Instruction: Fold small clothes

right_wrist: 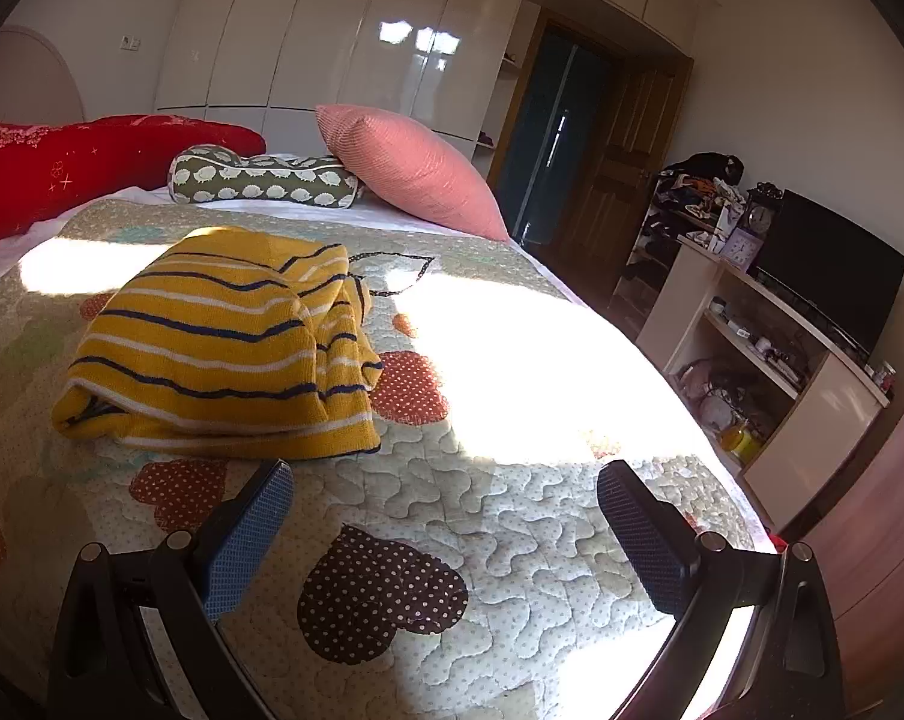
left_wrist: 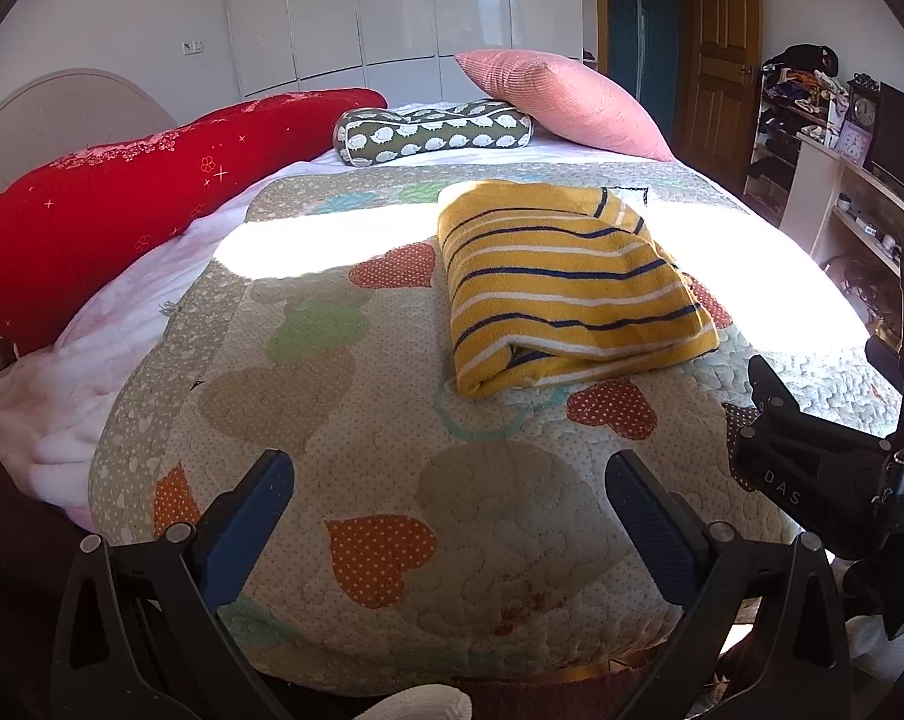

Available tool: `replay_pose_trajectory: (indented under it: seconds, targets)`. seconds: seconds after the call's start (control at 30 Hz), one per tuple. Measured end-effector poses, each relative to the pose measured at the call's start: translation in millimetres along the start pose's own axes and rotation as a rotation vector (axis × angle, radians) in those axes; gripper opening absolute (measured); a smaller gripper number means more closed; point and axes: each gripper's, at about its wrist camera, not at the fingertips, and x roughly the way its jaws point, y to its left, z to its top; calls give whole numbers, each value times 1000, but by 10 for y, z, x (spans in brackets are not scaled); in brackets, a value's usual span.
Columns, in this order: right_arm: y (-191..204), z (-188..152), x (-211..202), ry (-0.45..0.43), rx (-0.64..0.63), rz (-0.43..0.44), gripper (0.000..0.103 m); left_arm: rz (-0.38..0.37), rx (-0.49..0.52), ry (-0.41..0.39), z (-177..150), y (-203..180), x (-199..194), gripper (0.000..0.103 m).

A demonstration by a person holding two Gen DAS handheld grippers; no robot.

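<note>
the sweater (left_wrist: 572, 282) lies folded on the quilt (left_wrist: 392, 480), long axis running away from both grippers. left gripper (left_wrist: 449, 504): jaws wide, empty, sweater ahead-right. right gripper (right_wrist: 446, 510): jaws wide, empty, sweater ahead-left and apparently nearer.

Yellow striped garment (left_wrist: 572, 288) lies folded on the quilt (left_wrist: 392, 420).
</note>
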Motion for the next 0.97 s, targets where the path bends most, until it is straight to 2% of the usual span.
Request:
replay_pose_trajectory:
  seconds: [0.57,0.97]
  targets:
    - [113,-71,0,21,-28,16,102,-59,-23,105,-104,-13,230,103]
    - [139,-123,117,77,-28,67,102,-35,-41,144,-145,4,315,103]
